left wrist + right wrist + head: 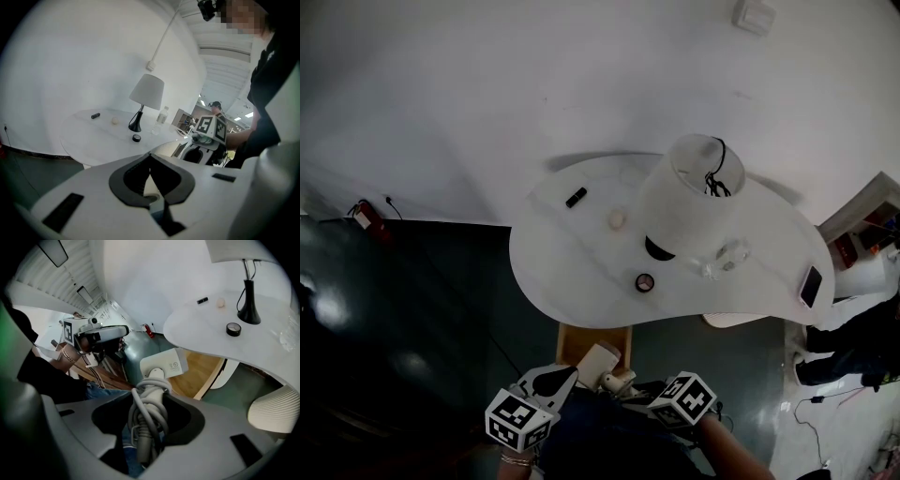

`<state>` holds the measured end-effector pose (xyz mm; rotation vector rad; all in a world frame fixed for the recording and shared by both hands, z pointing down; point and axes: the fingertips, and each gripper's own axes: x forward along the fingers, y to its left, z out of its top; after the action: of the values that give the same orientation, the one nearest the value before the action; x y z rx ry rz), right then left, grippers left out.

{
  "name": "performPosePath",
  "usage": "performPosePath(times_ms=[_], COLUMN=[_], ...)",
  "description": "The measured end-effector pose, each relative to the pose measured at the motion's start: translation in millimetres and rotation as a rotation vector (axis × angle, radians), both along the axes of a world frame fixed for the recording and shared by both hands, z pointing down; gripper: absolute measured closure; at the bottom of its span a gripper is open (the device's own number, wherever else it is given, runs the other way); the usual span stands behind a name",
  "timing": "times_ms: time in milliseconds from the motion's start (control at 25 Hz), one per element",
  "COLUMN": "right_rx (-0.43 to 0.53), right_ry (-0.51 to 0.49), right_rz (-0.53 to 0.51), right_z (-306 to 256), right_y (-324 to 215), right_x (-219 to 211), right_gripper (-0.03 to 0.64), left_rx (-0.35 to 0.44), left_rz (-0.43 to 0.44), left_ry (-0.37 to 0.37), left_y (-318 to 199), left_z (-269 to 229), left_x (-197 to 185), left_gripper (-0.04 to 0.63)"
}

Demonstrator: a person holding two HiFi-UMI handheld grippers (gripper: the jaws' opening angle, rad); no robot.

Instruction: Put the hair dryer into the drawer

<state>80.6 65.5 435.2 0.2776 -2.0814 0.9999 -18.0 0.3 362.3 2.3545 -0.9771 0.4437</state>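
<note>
1. The right gripper [151, 401] was clenched on the hair dryer [164, 365]. Its jaws gripped the handle, which had the grey cord wound round it, and the white body stuck out ahead of the jaws.
2. The left gripper [150, 160] had its jaws drawn together at the tips and nothing sat between them. It touched nothing.
3. In the head view both grippers were low in the frame, side by side and close to the person. The hair dryer lay between them and the table's near edge, off the table [581, 281].
4. A wooden piece [586, 339] showed below the table's near edge, just past the dryer's body. Whether this was the drawer, and whether anything lay in it, could not be told.
5. On the table a lamp [689, 202] with a white shade stood near the middle.
   - A clear bottle [722, 258] stood just beside it toward the right edge, its contents not readable.
   - A dark tape roll [645, 282] sat toward the near edge.
   - A pale ball [617, 219] and a small black item [576, 198] sat toward the far left.
   - A phone [811, 286] lay at the right edge.
</note>
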Motion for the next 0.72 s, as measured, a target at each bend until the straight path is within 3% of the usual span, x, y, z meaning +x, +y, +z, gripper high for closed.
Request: performPosePath(times_ms=[480,720], right_rx=[-0.063,-0.084], right_ry=[0.045,0.072], right_rz=[0.067,0.139], right_z=[12.2,19.9], right_y=[-10.7,-18.4], right_x=[2.8,-7.6], right_gripper=[0.399,0.399], left_rx=[-0.023,-0.044], left_rz=[0.063,0.152], left_ry=[-0.025,-0.014], left_y=[-21.5,-36.2], left_z=[3.6,10.4], left_x=[4.8,1.2], left_gripper=[0.58,0.58])
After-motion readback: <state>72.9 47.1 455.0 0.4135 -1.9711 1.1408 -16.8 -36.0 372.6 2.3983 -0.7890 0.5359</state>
